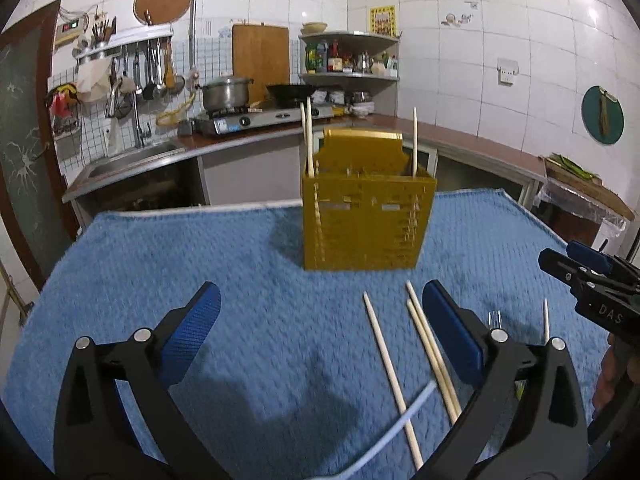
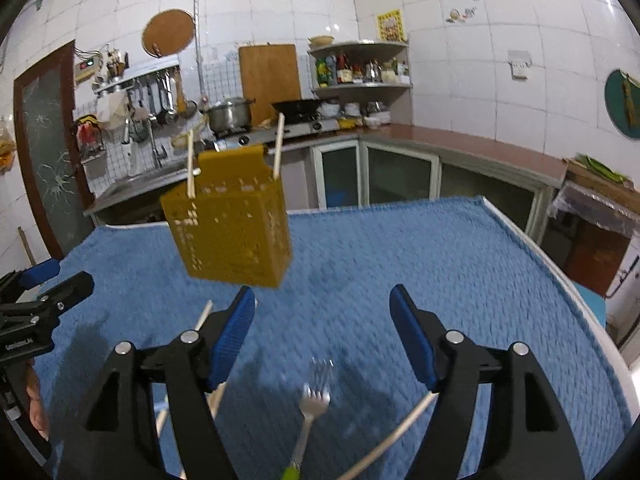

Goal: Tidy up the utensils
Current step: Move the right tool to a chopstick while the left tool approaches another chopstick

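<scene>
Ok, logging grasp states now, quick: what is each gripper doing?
Left gripper: open, holding nothing, above the blue towel.
Right gripper: open, holding nothing, over the silver metal fork.

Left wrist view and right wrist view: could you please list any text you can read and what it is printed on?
"DAS": white letters on the right tongs, on the black body.
Yellow wall poster: print too small to read.
Left tongs: pale marking on the body, too blurred to read.
Red display on wall box: unreadable.
</scene>
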Demonstrator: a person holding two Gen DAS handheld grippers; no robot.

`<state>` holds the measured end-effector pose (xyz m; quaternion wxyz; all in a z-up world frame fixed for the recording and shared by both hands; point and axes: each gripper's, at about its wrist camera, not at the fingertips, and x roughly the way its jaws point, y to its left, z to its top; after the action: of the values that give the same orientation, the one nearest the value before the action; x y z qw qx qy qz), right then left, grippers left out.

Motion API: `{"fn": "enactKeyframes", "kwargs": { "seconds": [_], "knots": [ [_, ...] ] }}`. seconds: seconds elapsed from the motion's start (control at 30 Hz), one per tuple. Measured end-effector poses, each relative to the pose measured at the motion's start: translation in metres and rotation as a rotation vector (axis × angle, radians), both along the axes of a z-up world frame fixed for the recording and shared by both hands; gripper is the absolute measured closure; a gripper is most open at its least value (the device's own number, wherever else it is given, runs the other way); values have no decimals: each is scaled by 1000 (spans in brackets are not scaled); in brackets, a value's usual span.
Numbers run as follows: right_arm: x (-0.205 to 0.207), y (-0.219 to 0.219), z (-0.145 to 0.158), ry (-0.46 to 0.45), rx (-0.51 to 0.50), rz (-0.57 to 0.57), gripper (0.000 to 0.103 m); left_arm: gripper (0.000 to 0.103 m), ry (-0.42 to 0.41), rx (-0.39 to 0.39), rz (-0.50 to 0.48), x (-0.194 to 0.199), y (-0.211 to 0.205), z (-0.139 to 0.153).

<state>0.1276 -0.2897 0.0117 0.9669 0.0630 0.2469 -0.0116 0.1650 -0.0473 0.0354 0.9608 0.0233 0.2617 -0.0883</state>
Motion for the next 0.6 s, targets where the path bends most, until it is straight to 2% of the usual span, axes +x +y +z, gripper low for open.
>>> {"fn": "enactKeyframes", "kwargs": {
  "seconds": [0.43, 0.6],
  "knots": [
    [-14, -16, -44, 117, -34, -107, 34, 5, 92, 11, -8, -7, 1, -36],
    [-15, -26, -60, 188, -49, -161, 34, 5, 149, 17, -2, 1, -5, -48]
  ]
}}
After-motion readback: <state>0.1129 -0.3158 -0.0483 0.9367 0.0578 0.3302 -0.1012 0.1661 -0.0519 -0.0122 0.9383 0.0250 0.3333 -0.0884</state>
